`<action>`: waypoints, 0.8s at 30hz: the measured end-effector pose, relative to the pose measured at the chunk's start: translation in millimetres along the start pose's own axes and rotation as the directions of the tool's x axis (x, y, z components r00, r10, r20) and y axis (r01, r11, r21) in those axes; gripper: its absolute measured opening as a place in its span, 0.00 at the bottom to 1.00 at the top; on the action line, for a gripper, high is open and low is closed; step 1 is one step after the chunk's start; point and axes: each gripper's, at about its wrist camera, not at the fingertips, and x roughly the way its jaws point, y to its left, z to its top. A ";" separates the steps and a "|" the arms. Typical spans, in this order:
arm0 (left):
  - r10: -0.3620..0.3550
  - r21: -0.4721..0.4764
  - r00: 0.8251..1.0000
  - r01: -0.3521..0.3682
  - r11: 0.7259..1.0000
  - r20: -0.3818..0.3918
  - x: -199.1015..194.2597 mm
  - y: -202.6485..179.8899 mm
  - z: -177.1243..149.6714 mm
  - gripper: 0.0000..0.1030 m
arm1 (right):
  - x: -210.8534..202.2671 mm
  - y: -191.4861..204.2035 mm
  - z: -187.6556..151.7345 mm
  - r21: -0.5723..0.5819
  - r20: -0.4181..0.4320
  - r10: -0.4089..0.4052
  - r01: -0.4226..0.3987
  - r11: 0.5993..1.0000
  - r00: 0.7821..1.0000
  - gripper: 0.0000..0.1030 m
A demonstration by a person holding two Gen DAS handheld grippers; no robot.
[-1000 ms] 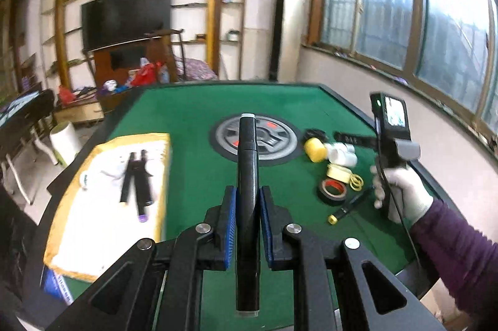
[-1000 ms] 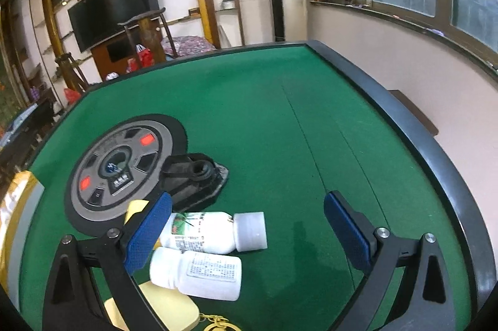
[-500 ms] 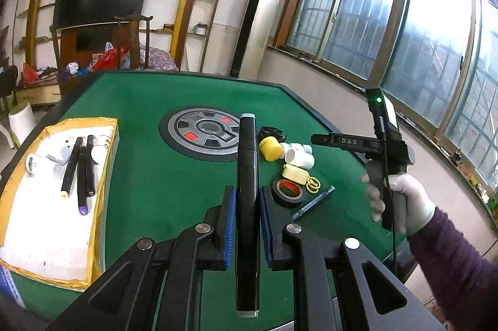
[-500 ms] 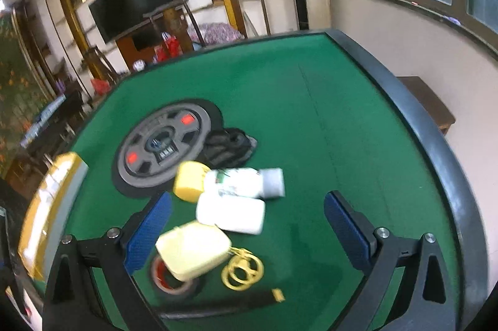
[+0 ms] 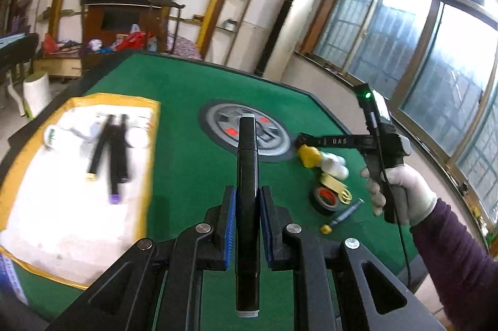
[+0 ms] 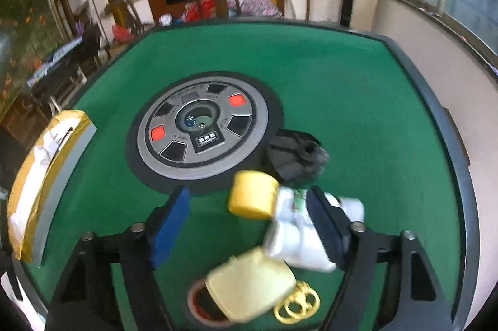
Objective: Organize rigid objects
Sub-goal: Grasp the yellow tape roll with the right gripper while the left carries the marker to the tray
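My left gripper (image 5: 246, 220) is shut on a long black cylinder (image 5: 247, 175) held above the green table (image 5: 180, 163). A yellow-rimmed white tray (image 5: 62, 206) at the left holds black pens (image 5: 110, 144) and small white items. My right gripper (image 6: 249, 225) is open above a pile: a yellow cap (image 6: 252, 198), two white bottles (image 6: 295, 234), a pale yellow box (image 6: 252, 290), a tape roll (image 6: 202, 306), gold rings (image 6: 297, 304) and a black clip (image 6: 295, 155). The pile also shows in the left wrist view (image 5: 326, 175).
A round grey dial panel (image 6: 202, 128) sits in the table's middle. A pen with a yellow tip (image 5: 342, 216) lies by the tape roll (image 5: 325, 198). The table's black rim (image 6: 448, 144) curves at the right. Chairs and shelves stand beyond.
My right gripper has swung left and lower over the pile, with its right finger now over the white bottles. My left gripper still holds the cylinder and has turned toward the tray.
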 end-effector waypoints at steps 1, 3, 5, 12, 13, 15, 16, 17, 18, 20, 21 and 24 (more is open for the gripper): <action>0.011 -0.005 1.000 -0.011 1.000 0.004 -2.8 5.3 1.8 0.14 | 9.5 1.1 3.6 -0.003 -0.031 -0.014 0.014 1.000 0.999 0.57; 0.041 -0.027 0.999 -0.040 0.999 0.017 -12.2 23.2 6.2 0.14 | 28.5 4.4 7.2 -0.012 -0.094 -0.040 0.039 0.999 0.995 0.46; 0.070 -0.041 0.997 -0.069 0.997 0.031 -20.7 35.7 9.6 0.14 | 38.2 9.6 6.2 -0.035 -0.123 -0.081 0.077 0.996 0.989 0.44; 0.163 -0.083 0.984 -0.157 0.984 0.071 -47.4 75.7 15.7 0.14 | 52.3 15.4 -2.5 -0.009 -0.160 -0.067 0.066 0.998 0.985 0.37; 0.181 -0.091 0.981 -0.174 0.980 0.068 -50.3 82.5 16.3 0.14 | 51.3 15.2 -3.4 0.001 -0.158 -0.061 0.062 0.998 0.986 0.37; 0.230 -0.094 0.971 -0.224 0.970 0.065 -56.5 94.2 19.0 0.14 | 43.0 12.9 -4.2 0.041 -0.134 -0.012 0.018 0.999 0.991 0.37; 0.259 -0.089 0.964 -0.253 0.963 0.064 -59.3 100.1 21.0 0.14 | 36.5 11.7 -3.6 0.059 -0.115 0.008 -0.001 0.998 0.993 0.37; 0.286 -0.086 0.956 -0.281 0.956 0.058 -60.4 105.9 23.6 0.14 | 27.1 12.1 -2.1 0.073 -0.089 0.031 -0.025 0.997 0.996 0.37; 0.301 -0.087 0.952 -0.296 0.951 0.051 -59.8 110.7 26.0 0.14 | 17.8 15.2 -0.6 0.075 -0.067 0.052 -0.047 0.996 0.996 0.37; 0.327 -0.096 0.945 -0.323 0.942 0.030 -54.1 124.8 33.4 0.14 | 2.5 26.7 4.3 0.064 -0.033 0.099 -0.097 0.993 0.995 0.37; 0.339 -0.097 0.940 -0.336 0.937 0.018 -49.6 130.5 35.8 0.14 | -5.5 36.8 7.4 0.049 -0.018 0.136 -0.135 0.990 0.991 0.37; 0.381 -0.095 0.924 -0.382 0.919 -0.027 -33.2 144.1 39.3 0.14 | -19.4 74.8 10.7 -0.007 -0.010 0.232 -0.232 0.973 0.973 0.38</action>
